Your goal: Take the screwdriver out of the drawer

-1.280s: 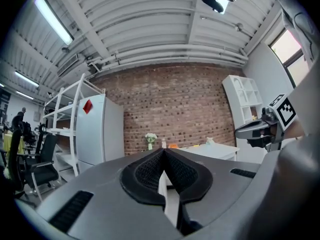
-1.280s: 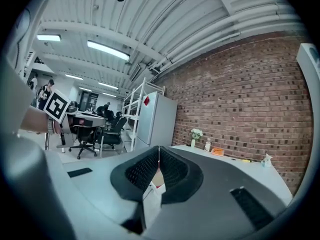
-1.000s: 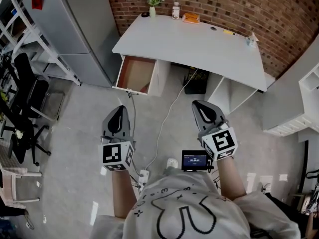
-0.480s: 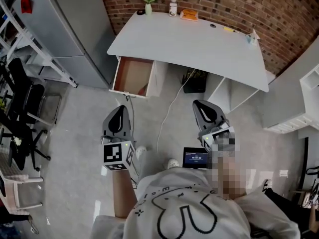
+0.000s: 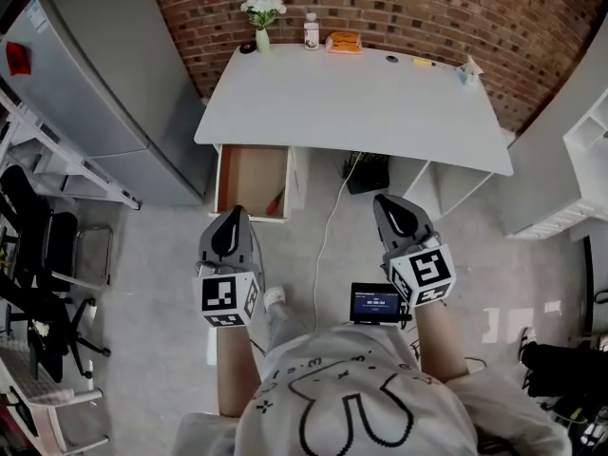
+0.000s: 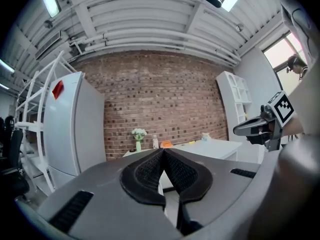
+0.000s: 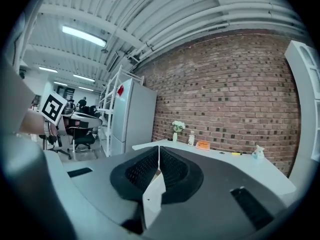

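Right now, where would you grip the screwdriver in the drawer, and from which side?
Take the screwdriver by its red handle, from above: it lies slanted in the drawer's front right corner, so the walls likely block a sideways approach. The left gripper is nearest, but its jaws are shut and must open first.

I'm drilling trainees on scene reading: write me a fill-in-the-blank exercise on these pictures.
1. The brown wooden drawer under the white desk stands ___.
2. The red-handled screwdriver lies ___ that drawer.
3. The left gripper has its jaws ___, with nothing between them.
Missing words: open; inside; shut.
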The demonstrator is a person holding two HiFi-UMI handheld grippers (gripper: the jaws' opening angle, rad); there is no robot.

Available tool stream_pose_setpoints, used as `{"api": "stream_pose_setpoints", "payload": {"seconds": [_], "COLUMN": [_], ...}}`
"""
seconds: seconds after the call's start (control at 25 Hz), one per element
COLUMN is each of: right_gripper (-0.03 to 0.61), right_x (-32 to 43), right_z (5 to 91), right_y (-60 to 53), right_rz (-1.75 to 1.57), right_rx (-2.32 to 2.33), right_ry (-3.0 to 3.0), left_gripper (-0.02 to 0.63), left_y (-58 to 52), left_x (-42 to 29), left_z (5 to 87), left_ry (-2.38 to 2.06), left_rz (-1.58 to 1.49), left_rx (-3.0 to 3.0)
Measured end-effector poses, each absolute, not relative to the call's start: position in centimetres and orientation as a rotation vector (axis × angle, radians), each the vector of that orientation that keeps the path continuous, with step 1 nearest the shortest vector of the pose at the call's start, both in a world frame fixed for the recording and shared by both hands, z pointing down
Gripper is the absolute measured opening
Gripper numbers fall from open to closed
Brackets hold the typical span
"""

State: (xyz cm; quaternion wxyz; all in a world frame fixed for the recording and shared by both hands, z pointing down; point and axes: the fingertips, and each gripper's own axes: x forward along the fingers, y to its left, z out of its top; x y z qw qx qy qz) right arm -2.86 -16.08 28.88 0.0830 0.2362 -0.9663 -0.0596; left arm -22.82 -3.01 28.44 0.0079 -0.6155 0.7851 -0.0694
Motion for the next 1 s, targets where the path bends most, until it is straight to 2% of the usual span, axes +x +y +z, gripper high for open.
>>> {"api": "stream_pose_setpoints", "payload": {"seconds": [0.48, 0.76, 1.0], "right_gripper": [0.021, 0.021, 0.021], "right_x": [-14.9, -18.1, -17.9], "right_z": [30.0, 31.1, 33.4], "right_y": [-18.2, -19.1, -18.1], "right_rz": [-0.16, -0.111, -0.088], "right_rx": [0.88, 1.078, 1.144], "right_ry": [-2.806, -2.712, -2.623], "left_gripper": [0.012, 0.012, 0.012], "left_y": [-8.9, -12.4, -13.7], "left_x": [-35.9, -40.3, -40.8], "left_z": [30.3, 31.7, 34.3], "left_ry": [2.312, 2.162, 2.092], "left_rz": [-0.227, -0.247, -0.259], "left_rx": [-2.132, -2.304, -2.419]}}
